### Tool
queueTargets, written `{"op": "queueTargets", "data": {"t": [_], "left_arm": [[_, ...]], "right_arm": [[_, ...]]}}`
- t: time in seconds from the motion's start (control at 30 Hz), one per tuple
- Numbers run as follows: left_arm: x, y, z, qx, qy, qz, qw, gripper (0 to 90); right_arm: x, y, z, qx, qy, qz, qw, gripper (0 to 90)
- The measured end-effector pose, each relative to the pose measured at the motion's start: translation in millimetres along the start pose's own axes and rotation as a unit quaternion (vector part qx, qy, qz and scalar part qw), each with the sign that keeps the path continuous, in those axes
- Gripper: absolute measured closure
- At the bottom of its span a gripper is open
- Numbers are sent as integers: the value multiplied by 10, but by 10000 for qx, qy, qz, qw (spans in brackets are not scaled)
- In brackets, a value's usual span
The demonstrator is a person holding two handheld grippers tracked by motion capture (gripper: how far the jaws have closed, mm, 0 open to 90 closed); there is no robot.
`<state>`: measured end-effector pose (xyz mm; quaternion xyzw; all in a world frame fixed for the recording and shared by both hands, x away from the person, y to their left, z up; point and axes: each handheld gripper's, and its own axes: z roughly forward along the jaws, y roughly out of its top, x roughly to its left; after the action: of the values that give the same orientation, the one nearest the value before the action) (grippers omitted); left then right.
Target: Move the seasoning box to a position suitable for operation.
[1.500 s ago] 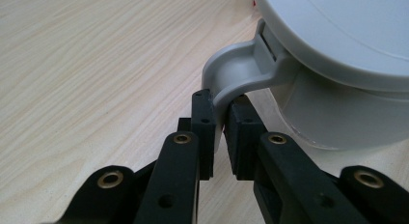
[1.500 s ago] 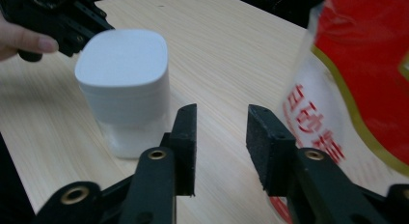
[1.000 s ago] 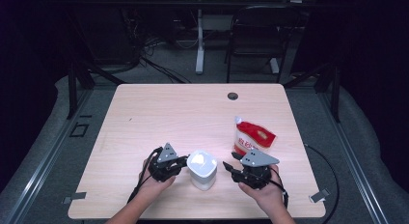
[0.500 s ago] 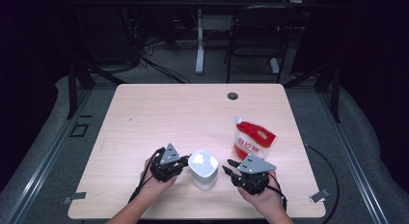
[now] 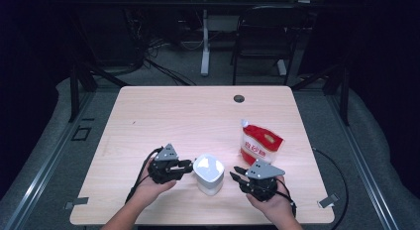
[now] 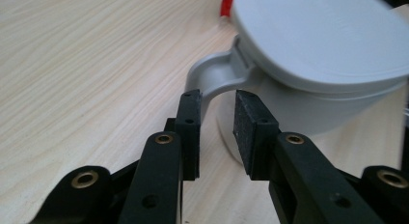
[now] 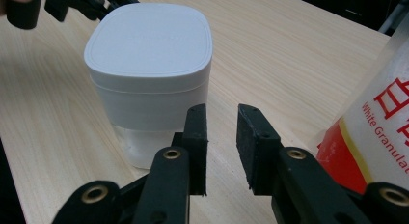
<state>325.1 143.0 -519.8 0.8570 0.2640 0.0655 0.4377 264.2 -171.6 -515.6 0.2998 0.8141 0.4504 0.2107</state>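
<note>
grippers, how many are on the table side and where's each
2. The left gripper sits just left of the white lidded container, jaws at its handle. The right gripper sits just right of it, in front of the sugar pouch.

Each gripper (image 5: 185, 166) was black, topped by a grey three-cornered plate; its jaws carried brass-ringed screw holes and flat, matt rectangular pads (image 6: 251, 130).

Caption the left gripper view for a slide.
Left gripper, jaws parted, lined up on the grey handle of the lidded white container on the wooden table.
</note>
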Motion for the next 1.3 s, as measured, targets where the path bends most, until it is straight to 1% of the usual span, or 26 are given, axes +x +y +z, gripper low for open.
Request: {"op": "queueTargets", "data": {"t": [0.03,0.1,0.13,0.17,0.2,0.23,0.3,0.33,0.37,0.4,0.43,0.47,0.53,0.6,0.63,0.7,0.73,0.77,0.8,0.93,1.0,1.03,1.07,1.13,1.23,1.3], "left_arm": [[-1,13,-33,-22,-8,1,10000,725],[-4,41,-92,-142,81,43,9999,696],[-5,57,-118,-191,75,30,9998,692],[-11,70,-139,-265,146,29,9995,693],[-22,81,-158,-356,267,12,9990,693],[-26,93,-170,-424,266,-33,9987,701],[-24,119,-196,-596,237,-156,9978,741],[-24,119,-196,-596,237,-156,9978,758],[-21,146,-215,-691,200,-232,9971,773],[-29,162,-224,-693,230,-223,9971,791],[-36,178,-226,-709,227,-196,9970,806],[-45,197,-225,-671,184,-168,9974,832],[-69,230,-216,-653,199,-99,9976,852],[-86,258,-200,-650,151,-62,9978,898],[-95,269,-185,-666,165,-53,9976,900],[-110,293,-160,-602,203,0,9980,900],[-119,302,-139,-627,213,-2,9978,900],[-124,314,-124,-603,205,18,9980,900],[-131,324,-106,-598,181,8,9980,900],[-172,356,-45,-536,171,97,9984,900],[-177,361,-21,-529,169,115,9984,900],[-175,362,-13,-513,195,135,9984,900],[-172,361,-6,-507,221,130,9984,900],[-164,357,9,-508,204,114,9984,900],[-161,356,20,-519,184,111,9984,900],[-158,355,18,-511,172,115,9985,900]], "right_arm": [[0,1,-2,-10,22,-4,10000,745],[7,3,-3,-24,0,-38,10000,736],[9,3,-3,-32,-4,-50,10000,726],[10,3,1,-47,12,-51,10000,716],[14,3,7,-53,-11,-48,10000,704],[16,3,12,-53,-39,-59,10000,701],[19,5,16,-86,-16,-39,10000,703],[19,5,16,-86,-16,-39,10000,703],[21,11,17,-115,26,-13,9999,721],[22,17,14,-106,42,-9,9999,732],[25,21,11,-114,32,-13,9999,749],[25,26,8,-107,63,-14,9999,767],[33,37,5,-138,123,-5,9998,809],[43,42,1,-171,95,-38,9998,827],[45,43,2,-173,97,-30,9998,835],[49,41,5,-163,98,-20,9998,867],[49,41,3,-138,103,-22,9998,883],[53,40,5,-132,130,-3,9998,900],[57,42,6,-128,141,-2,9998,900],[85,49,19,-61,175,-61,9998,900],[94,44,26,-29,235,-39,9997,900],[97,40,28,-30,261,-7,9997,900],[96,36,31,-17,339,27,9994,900],[92,30,34,23,464,127,9988,900],[91,30,32,12,525,246,9983,900],[95,32,33,5,543,281,9981,900]]}}
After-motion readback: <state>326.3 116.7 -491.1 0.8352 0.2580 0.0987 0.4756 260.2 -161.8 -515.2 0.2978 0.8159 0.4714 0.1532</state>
